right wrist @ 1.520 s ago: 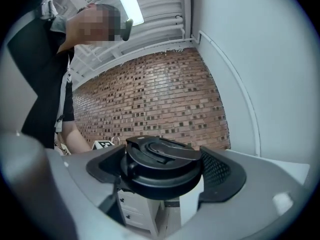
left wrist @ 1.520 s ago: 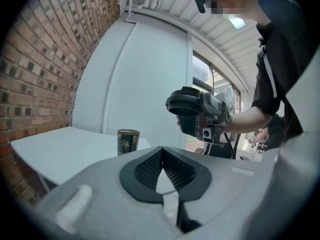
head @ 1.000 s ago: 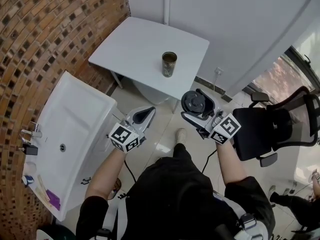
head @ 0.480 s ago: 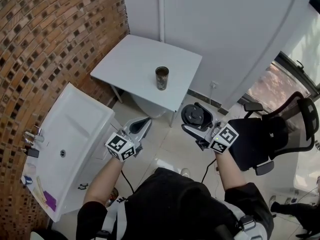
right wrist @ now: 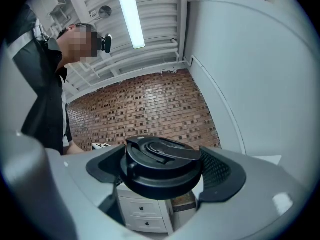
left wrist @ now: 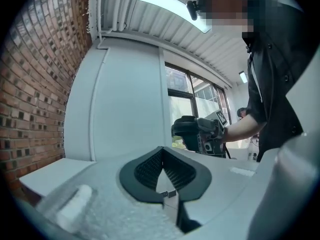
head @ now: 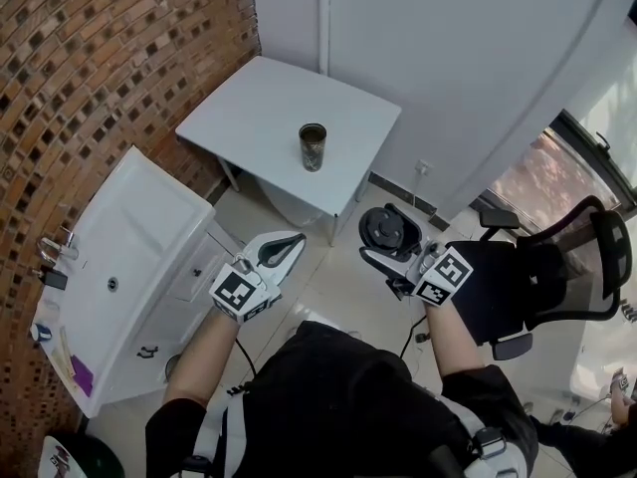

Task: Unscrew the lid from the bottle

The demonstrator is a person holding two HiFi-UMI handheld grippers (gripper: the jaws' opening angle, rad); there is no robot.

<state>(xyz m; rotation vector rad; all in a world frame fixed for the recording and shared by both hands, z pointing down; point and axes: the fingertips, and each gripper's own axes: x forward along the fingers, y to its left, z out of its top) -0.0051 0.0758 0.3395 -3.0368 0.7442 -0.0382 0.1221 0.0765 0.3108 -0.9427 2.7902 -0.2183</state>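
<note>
Now right gripper (head: pixel 384 231) jaws clamp round black lid (right wrist: pixel 160 166); left gripper (head: pixel 296 239) jaws clenched, empty; dark cylindrical bottle (head: pixel 313 147) upright on white tabletop (head: pixel 254 108).

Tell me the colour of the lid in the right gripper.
Black. The lid shows best in the right gripper view.

No legible text, bottle (head: pixel 313 147) perhaps too small
</note>
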